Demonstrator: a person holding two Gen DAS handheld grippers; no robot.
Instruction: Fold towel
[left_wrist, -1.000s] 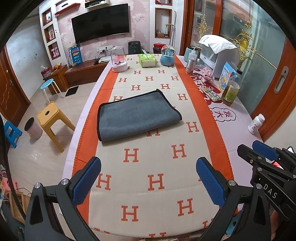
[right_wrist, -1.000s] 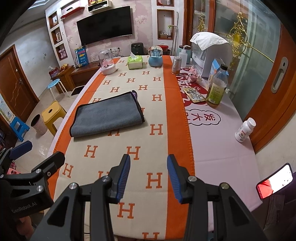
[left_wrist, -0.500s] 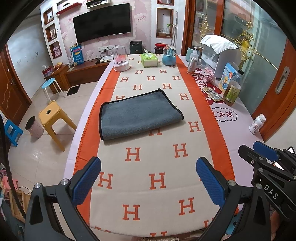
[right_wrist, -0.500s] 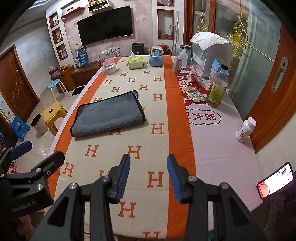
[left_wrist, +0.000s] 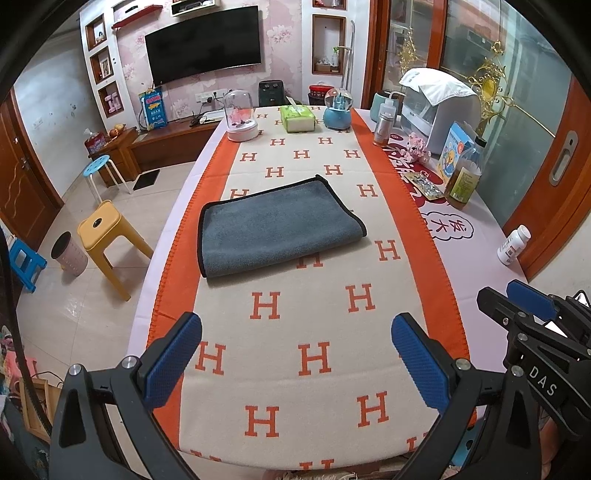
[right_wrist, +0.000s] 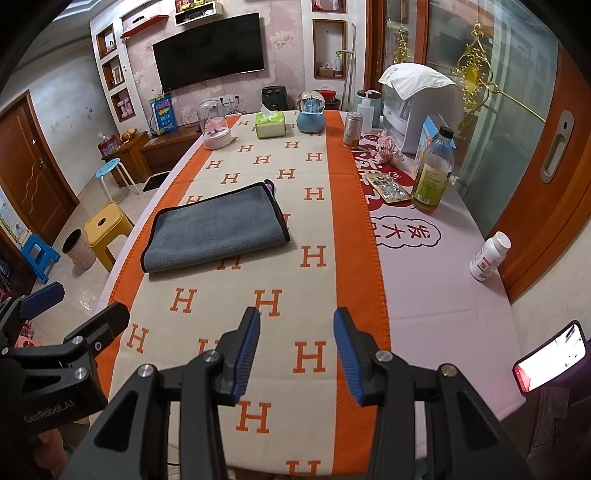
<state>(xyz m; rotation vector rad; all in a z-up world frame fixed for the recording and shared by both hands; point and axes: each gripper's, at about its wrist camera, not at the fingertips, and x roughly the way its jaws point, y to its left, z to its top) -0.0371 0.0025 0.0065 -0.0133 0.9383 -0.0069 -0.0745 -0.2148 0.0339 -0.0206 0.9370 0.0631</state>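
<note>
A grey towel with a black hem (left_wrist: 277, 227) lies folded flat on the orange-and-cream H-pattern cloth (left_wrist: 314, 332), mid-table. It also shows in the right wrist view (right_wrist: 218, 229). My left gripper (left_wrist: 295, 354) is open wide and empty, held above the table's near end, well short of the towel. My right gripper (right_wrist: 297, 347) is open and empty, also near the front edge, to the right of the towel. Each gripper's side shows in the other's view.
At the far end stand a glass dome (left_wrist: 242, 120), a tissue box (left_wrist: 297, 118) and a snow globe (left_wrist: 338, 110). On the right are an oil bottle (right_wrist: 432, 171), a white appliance (right_wrist: 421, 107), a pill bottle (right_wrist: 489, 256). A phone (right_wrist: 550, 356) is at the near right. Stools (left_wrist: 105, 236) stand left.
Both grippers have drawn back slightly and risen; the towel looks a little farther away. The towel has not moved and the jaws are unchanged.
</note>
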